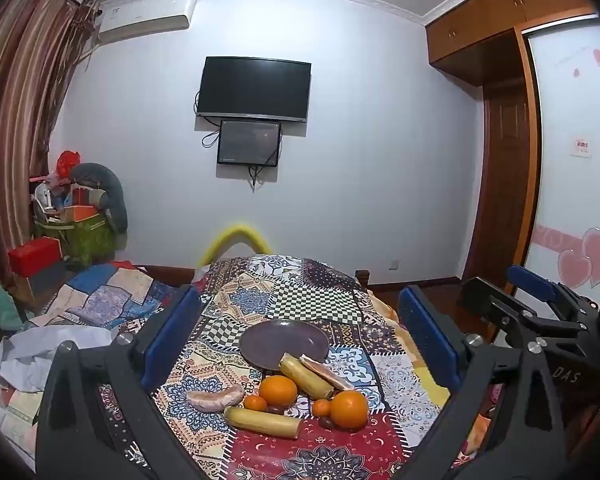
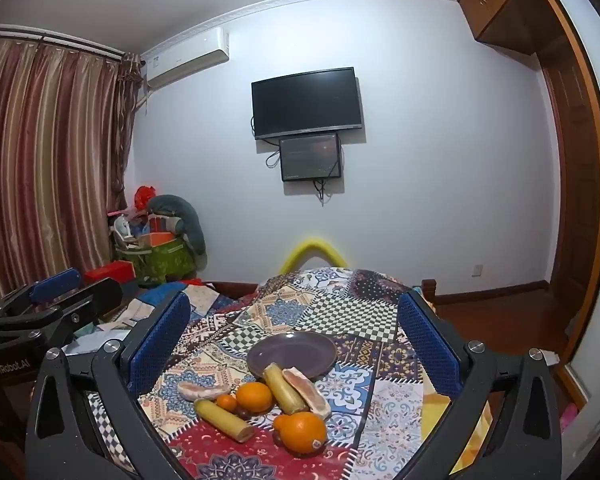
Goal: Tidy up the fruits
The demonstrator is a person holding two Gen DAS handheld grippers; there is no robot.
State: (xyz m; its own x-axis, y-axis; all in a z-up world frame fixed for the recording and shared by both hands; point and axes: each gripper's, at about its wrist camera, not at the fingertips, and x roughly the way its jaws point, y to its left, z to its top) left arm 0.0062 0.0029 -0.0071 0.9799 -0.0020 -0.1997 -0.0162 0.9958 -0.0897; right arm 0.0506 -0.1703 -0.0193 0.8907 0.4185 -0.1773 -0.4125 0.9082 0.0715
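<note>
A dark purple plate (image 1: 284,342) (image 2: 292,352) lies empty on the patchwork cloth. In front of it lies a loose pile of fruit: two big oranges (image 1: 278,390) (image 1: 349,409), two small tangerines (image 1: 255,403) (image 1: 321,407), two yellow cane pieces (image 1: 263,422) (image 1: 306,376), two pinkish slices (image 1: 216,398) (image 1: 326,372) and small dark fruits (image 1: 326,423). The same pile shows in the right wrist view, the nearest orange (image 2: 302,432) in front. My left gripper (image 1: 300,332) is open and empty above the pile. My right gripper (image 2: 294,340) is open and empty too, beside the left.
The table's patchwork cloth (image 1: 312,300) drops off at the far and right edges. A yellow chair back (image 1: 236,236) stands behind the table. A bed with quilt and papers (image 1: 80,308) lies left. The other gripper shows at the right edge (image 1: 540,312).
</note>
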